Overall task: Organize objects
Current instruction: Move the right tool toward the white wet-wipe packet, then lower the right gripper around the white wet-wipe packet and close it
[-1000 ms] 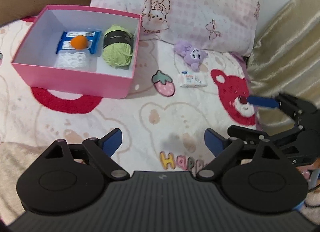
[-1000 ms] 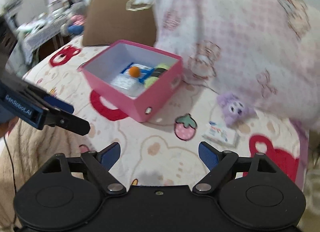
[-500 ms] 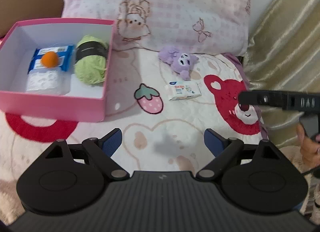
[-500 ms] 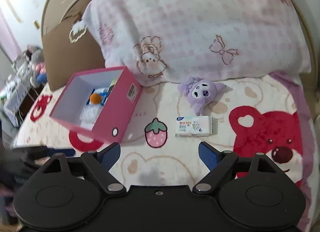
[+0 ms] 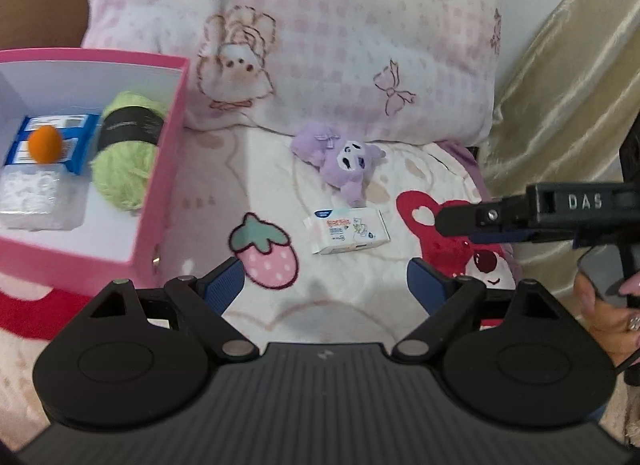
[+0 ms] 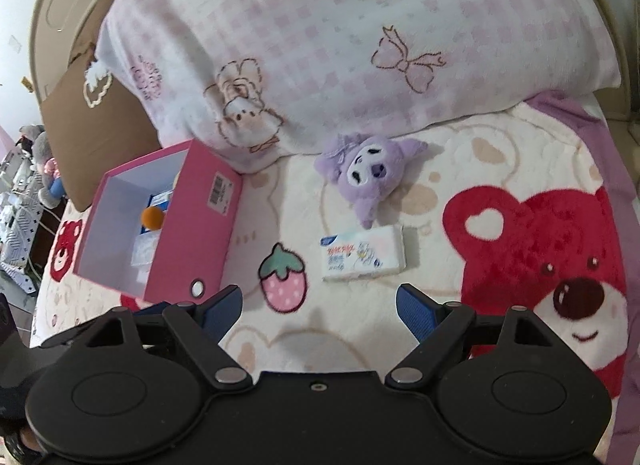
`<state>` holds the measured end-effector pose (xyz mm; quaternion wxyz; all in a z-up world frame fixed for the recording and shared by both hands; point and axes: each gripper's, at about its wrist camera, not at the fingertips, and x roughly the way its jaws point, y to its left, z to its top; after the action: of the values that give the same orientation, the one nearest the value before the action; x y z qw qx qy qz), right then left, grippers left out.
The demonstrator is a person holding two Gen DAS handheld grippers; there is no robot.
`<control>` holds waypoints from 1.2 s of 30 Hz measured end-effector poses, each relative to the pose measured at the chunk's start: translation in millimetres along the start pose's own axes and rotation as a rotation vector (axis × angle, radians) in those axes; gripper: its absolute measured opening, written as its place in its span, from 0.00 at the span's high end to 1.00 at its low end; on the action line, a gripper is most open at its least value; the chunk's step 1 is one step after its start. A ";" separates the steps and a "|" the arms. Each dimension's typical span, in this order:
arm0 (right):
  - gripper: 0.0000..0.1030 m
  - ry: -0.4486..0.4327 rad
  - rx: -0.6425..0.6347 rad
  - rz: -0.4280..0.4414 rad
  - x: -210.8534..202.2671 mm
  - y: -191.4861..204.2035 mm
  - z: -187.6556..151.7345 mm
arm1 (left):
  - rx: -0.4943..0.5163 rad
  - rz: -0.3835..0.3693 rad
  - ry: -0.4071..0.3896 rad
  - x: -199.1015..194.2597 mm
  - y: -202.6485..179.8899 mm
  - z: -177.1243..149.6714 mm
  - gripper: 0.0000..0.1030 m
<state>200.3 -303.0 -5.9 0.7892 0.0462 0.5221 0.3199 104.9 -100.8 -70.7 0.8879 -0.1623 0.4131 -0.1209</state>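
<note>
Tissue packet [image 6: 363, 253] lying just near of purple plush toy [image 6: 370, 173], right of pink box [image 6: 160, 221]; left gripper [image 5: 322, 287] and right gripper [image 6: 319, 307] hovering, fingers spread wide, gripping nothing.

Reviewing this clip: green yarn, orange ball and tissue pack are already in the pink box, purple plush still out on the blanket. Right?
Not quite. The tissue pack is not in the pink box; the right wrist view shows it on the blanket beside the purple plush. The green yarn and orange ball are boxed.

fuzzy yarn [image 5: 124, 161], plush blanket [image 5: 280, 185]
</note>
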 end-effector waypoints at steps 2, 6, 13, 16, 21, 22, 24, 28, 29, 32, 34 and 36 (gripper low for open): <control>0.15 0.011 0.002 0.004 6.0 -1.2 6.4 | -0.003 -0.010 -0.006 10.6 -0.2 2.7 0.16; 0.15 0.016 0.016 0.001 22.0 -5.5 16.6 | -0.012 -0.016 -0.035 30.1 -3.5 7.2 0.16; 0.15 -0.084 -0.023 0.004 39.1 -11.2 10.8 | -0.051 -0.020 -0.061 62.5 2.4 10.8 0.17; 0.15 -0.060 -0.009 -0.037 48.5 -19.8 13.2 | -0.025 0.006 -0.052 73.6 -0.7 5.6 0.17; 0.17 -0.042 0.019 -0.069 62.5 -36.4 13.3 | 0.016 0.012 -0.055 87.3 -0.8 -6.3 0.18; 0.17 -0.036 0.043 -0.068 66.4 -39.7 10.5 | 0.015 0.013 -0.062 90.1 1.3 -8.0 0.19; 0.18 -0.014 0.066 -0.082 76.1 -40.0 5.2 | 0.022 0.006 -0.072 96.5 5.5 -11.9 0.20; 0.19 -0.015 0.008 -0.101 87.2 -32.9 10.5 | 0.006 -0.016 -0.045 108.1 16.3 -13.0 0.20; 0.19 -0.022 -0.001 -0.095 88.1 -32.6 12.6 | -0.004 -0.033 -0.055 108.6 18.7 -13.1 0.20; 0.19 -0.018 0.016 -0.072 93.1 -36.4 13.7 | -0.008 -0.046 -0.093 109.7 17.8 -15.5 0.22; 0.21 -0.014 0.029 -0.074 95.7 -40.8 13.2 | 0.016 -0.028 -0.121 110.1 12.9 -17.4 0.26; 0.24 -0.003 0.049 -0.075 98.0 -46.8 13.8 | 0.034 -0.018 -0.147 110.7 8.2 -20.0 0.26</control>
<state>257.9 -282.2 -96.6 0.8001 0.0464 0.5300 0.2771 159.8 -135.6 -162.9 0.9173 -0.1592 0.3434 -0.1240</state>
